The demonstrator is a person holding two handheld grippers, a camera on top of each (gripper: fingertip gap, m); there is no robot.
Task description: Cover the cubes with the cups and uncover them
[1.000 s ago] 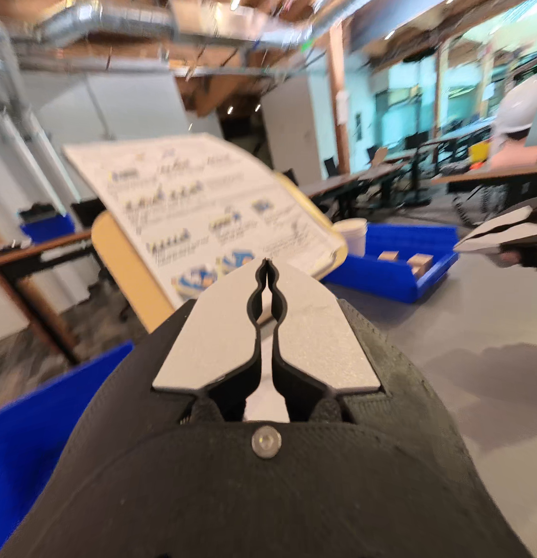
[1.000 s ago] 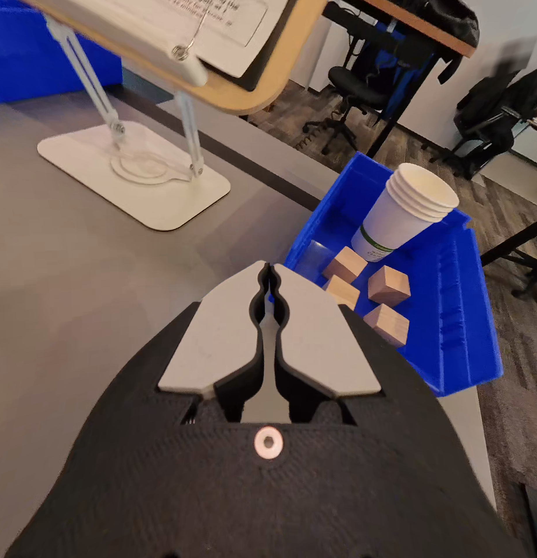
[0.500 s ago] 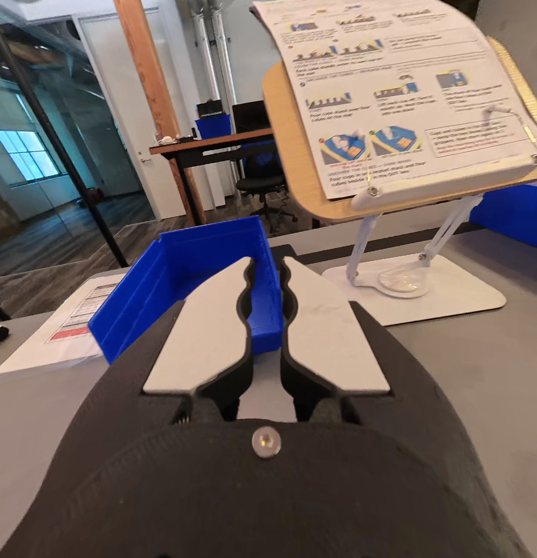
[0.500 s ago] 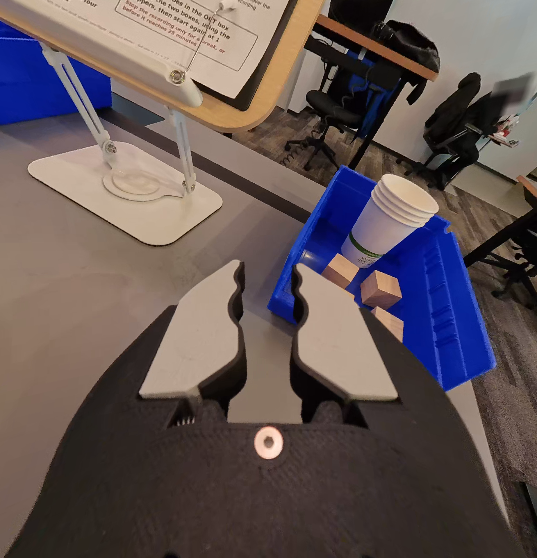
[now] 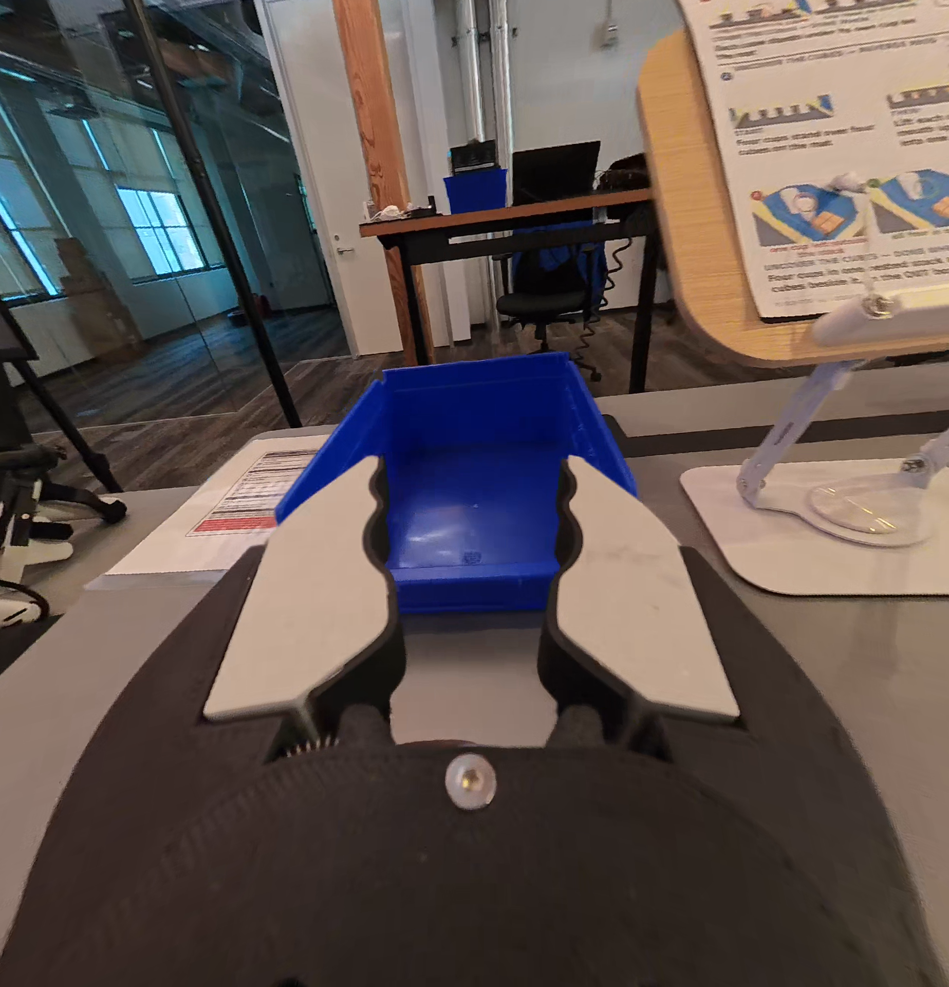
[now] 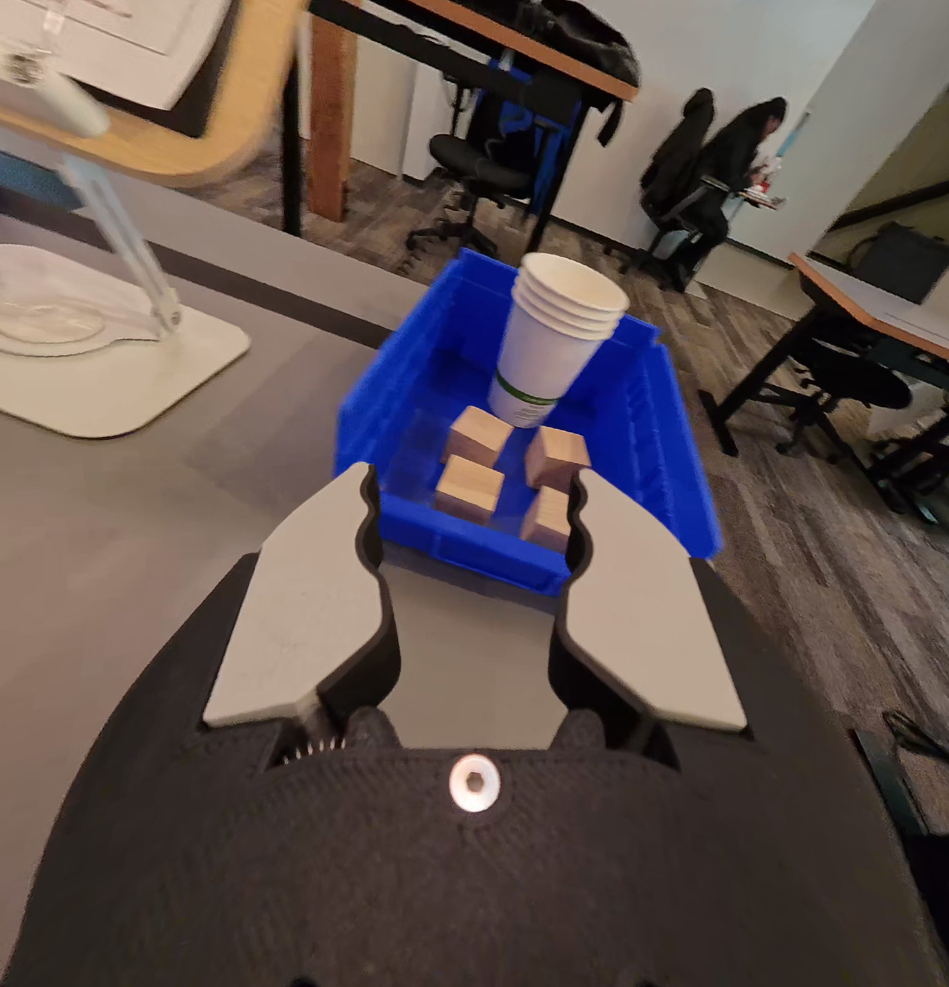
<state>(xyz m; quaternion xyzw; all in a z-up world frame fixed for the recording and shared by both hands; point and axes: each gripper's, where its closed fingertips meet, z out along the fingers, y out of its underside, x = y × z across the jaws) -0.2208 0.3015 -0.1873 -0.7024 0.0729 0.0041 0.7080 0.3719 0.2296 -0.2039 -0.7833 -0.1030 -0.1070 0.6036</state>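
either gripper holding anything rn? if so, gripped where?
Nothing held. Left hand-held gripper and right hand-held gripper are both open; stacked paper cups and wooden cubes sit untouched in the blue bin.

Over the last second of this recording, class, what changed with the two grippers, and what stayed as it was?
Both grippers went from shut to wide open. The left gripper swung away from the instruction stand to face the empty blue bin. The right gripper moved to line up with the blue bin in front of it. Neither took hold of anything. The stacked cups and four wooden cubes stayed in their bin.
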